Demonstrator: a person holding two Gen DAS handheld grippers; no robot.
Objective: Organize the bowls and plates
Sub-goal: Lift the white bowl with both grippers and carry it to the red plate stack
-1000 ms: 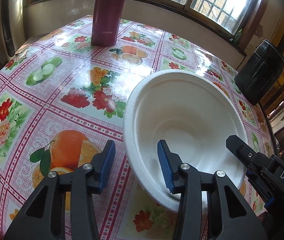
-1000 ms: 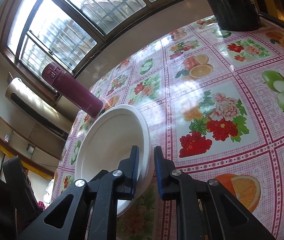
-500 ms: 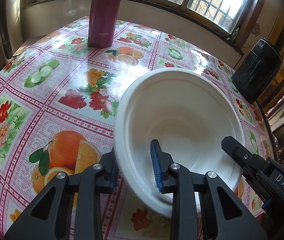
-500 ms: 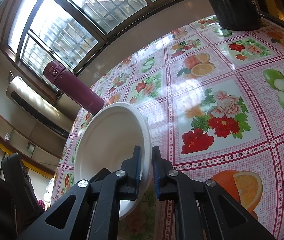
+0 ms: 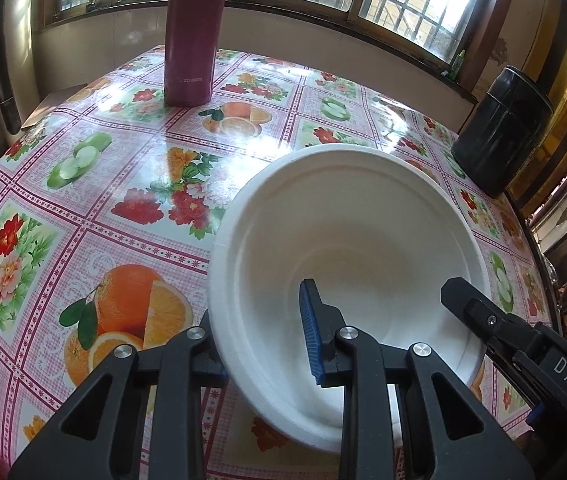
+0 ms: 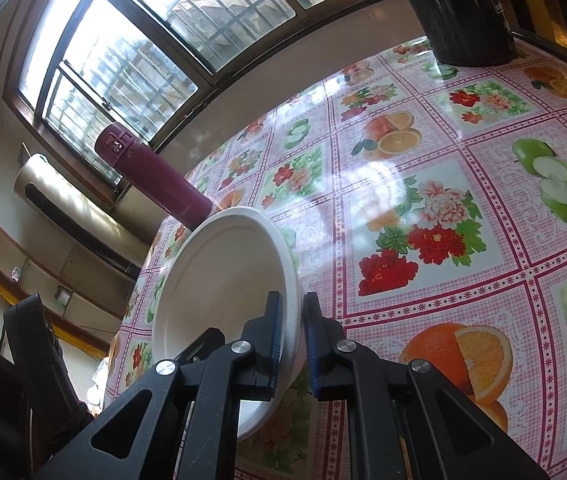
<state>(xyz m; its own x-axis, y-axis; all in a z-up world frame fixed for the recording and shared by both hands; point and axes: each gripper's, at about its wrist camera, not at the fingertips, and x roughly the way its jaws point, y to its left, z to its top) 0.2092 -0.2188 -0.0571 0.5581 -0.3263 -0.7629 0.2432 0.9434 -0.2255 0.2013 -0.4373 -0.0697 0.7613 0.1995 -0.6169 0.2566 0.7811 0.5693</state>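
Observation:
A white bowl is tilted over the flowered tablecloth, held from two sides. My left gripper is shut on its near-left wall, with the blue pad inside the bowl and the other finger hidden behind the rim. In the right wrist view the bowl stands steeply on edge. My right gripper is shut on its rim there, one pad on each face. One finger of the right gripper shows at the bowl's right rim in the left wrist view.
A tall maroon flask stands at the far left of the table under the window. A black canister stands at the far right corner. The table's right edge runs close to the bowl.
My left gripper's jaws have closed from wide apart onto the bowl's wall, the outer finger now tucked behind the rim. The right jaws tightened slightly on the rim. The bowl shifted a little.

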